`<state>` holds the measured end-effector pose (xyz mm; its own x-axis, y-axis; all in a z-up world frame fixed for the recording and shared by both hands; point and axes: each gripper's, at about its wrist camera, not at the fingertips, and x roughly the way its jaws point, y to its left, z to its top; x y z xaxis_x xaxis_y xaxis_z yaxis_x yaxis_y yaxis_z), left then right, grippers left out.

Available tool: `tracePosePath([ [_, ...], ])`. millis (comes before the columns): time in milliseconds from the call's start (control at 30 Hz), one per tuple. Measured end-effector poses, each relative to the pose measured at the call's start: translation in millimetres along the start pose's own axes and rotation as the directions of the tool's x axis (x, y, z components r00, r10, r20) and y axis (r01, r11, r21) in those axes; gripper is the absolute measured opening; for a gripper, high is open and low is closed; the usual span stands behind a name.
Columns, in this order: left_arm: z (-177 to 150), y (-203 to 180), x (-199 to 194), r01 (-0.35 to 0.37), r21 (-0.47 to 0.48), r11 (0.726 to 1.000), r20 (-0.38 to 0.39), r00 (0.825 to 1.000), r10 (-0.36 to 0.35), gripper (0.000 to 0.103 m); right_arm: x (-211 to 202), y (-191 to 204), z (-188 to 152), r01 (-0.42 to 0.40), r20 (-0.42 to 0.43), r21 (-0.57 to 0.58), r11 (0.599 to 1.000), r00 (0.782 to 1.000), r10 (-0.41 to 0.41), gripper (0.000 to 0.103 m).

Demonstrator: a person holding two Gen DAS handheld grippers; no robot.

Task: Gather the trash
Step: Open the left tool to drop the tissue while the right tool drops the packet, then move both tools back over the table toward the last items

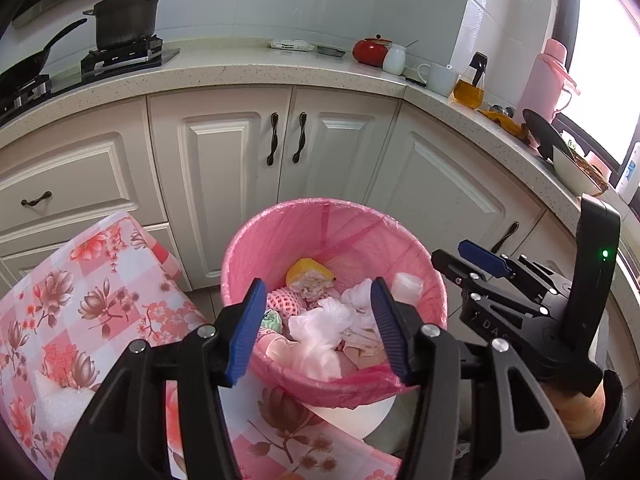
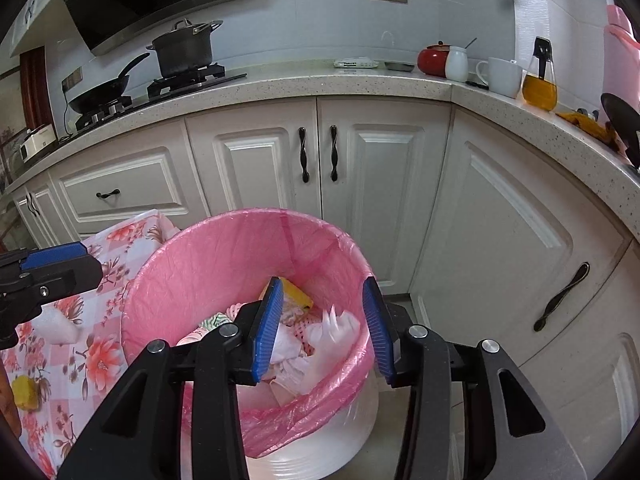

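- Currently both grippers hang over the bin (image 1: 240, 256), which has a pink liner and stands on the floor just beside the table w/ floral cloth (image 1: 80, 280).
- Left gripper (image 1: 316, 330): jaws apart, moderately wide, nothing between the pads. Right gripper (image 2: 324, 330): same, jaws apart, empty.
- Trash in bin: white crumpled tissue (image 1: 320, 332), yellow peel (image 1: 308, 274), pink foam net (image 1: 282, 300). Blurred white bit near right gripper's pads in the right view; probably dropping, can't tell for sure.
- Step in hand, my read: release over bin. To do well: keep pads above liner rim, centred over opening, don't snag the plastic; back off only once nothing clings to pads.
- Right view only: yellow piece (image 2: 26, 392) and white foam lump (image 2: 56, 324) on the cloth, likely next pickups; also range hood.
- Left view only: right gripper from the side, green LED lit; pink flask (image 1: 550, 76) by window.
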<state>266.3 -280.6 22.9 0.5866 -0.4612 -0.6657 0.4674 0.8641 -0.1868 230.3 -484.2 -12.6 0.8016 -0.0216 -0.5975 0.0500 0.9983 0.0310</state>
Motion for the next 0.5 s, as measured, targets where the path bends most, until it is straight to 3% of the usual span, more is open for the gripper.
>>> tracePosePath([
  [67,-4.1,2.3,-2.9,-0.005,-0.007,1.0,0.004,1.0,0.005,0.052,-1.5,-0.5,-0.9,0.001,0.007,0.006,1.0,1.0,-0.001,0.055],
  [500,-39.9,40.9,-32.3,-0.065,-0.06,0.996,0.015,0.998,0.067,0.053,-13.0,12.8,-14.0,-0.015,0.017,0.007,1.0,1.0,0.015,0.058],
])
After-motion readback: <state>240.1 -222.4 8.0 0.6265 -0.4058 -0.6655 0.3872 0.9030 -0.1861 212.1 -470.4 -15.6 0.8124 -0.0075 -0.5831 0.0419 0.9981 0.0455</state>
